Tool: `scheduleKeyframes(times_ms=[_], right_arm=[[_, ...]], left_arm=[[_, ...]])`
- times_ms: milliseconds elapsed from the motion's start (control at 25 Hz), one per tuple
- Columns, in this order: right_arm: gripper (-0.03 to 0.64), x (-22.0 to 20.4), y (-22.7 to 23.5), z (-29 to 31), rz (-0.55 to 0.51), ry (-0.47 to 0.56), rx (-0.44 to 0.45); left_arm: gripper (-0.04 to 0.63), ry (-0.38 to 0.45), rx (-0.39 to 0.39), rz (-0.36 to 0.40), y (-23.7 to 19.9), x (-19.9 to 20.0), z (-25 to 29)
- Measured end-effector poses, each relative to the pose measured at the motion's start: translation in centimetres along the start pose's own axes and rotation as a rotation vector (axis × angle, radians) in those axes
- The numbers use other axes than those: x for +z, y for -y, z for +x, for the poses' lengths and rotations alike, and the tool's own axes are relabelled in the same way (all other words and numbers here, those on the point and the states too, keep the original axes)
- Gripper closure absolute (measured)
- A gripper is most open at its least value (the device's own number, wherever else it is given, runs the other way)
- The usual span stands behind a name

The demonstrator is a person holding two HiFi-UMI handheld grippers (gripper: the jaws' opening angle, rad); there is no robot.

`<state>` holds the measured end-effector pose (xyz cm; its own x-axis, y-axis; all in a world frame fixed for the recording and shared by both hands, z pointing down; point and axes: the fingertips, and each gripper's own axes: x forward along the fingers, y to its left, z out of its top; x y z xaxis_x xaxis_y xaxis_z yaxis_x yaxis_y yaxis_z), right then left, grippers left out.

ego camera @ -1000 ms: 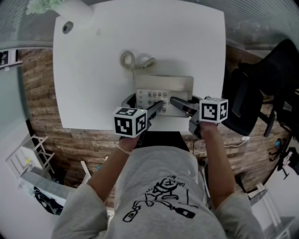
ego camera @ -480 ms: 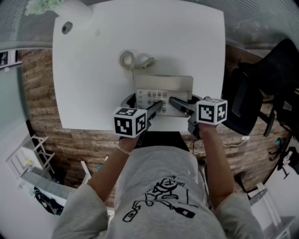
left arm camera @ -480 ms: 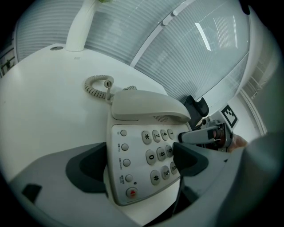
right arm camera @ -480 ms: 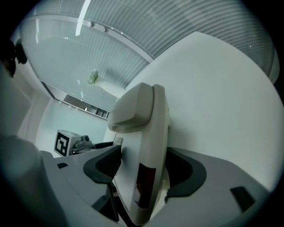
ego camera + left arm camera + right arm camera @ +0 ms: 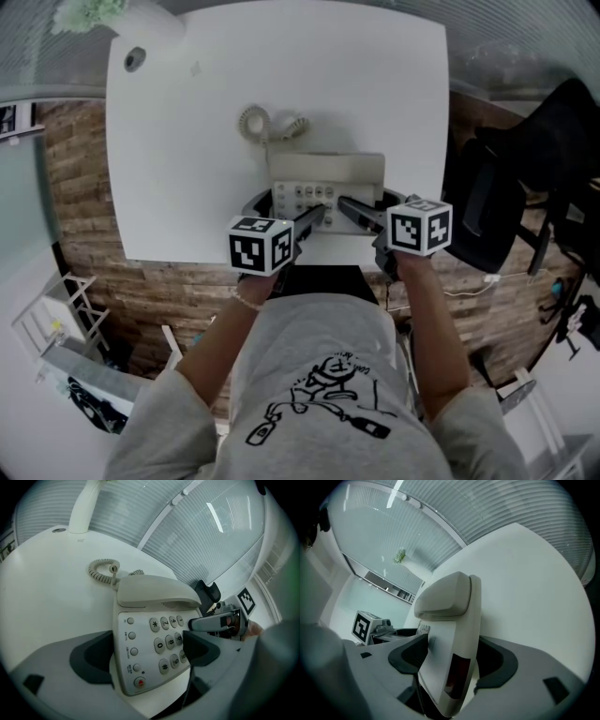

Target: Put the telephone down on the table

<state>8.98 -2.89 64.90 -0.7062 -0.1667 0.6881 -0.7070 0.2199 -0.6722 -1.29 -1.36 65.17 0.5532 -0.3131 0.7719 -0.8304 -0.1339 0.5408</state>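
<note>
The phone sits at the 6 o'clock edge of the white table, right in front of the person. Its near end sticks out a little past the edge. I cannot tell if its bottom is flat on the table.

The handset lies across the far end of the phone, at 12 o'clock. The keys face up on the near part. The curly cord lies on the table at 11 o'clock from the phone.

The left gripper comes in from 7 o'clock. In the left gripper view its jaws are closed on the near end of the phone. One dark pad is on the keys and the other is at the phone's other side.

The right gripper comes in from 5 o'clock. In the right gripper view the phone stands edge-on between the two dark pads, and both pads press on it.

The two grippers are close, with their tips side by side on the phone.

A white pole stands at the 11 o'clock corner of the table. A black chair is at 3 o'clock, off the table.
</note>
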Motion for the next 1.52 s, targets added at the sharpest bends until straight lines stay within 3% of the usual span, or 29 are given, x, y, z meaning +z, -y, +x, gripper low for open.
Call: scheduleKeyframes(times_ms=[640, 1080, 1280, 1520], right_arm=[[0.299, -0.2, 0.4, -0.3, -0.05, 0.0, -0.068], [0.311, 0.9, -0.2, -3.8, -0.199, 0.071, -0.183], [0.386, 3.0, -2.5, -6.8, -0.324, 0.159, -0.237], [0.45, 5.4, -7.0, -10.3, -0.416, 0.291, -0.226]], left_arm=[[0.143, 0.013, 0.008, 0.021, -0.1, 0.6, -0.9], [0.145, 0.045, -0.019, 0.057, 1.2, 2.0, -3.6], [0.208, 0.095, -0.043, 0.126, 3.8, 3.7, -6.1], [0.3, 0.199, -0.068, 0.248, 8.1, 6.2, -9.6]])
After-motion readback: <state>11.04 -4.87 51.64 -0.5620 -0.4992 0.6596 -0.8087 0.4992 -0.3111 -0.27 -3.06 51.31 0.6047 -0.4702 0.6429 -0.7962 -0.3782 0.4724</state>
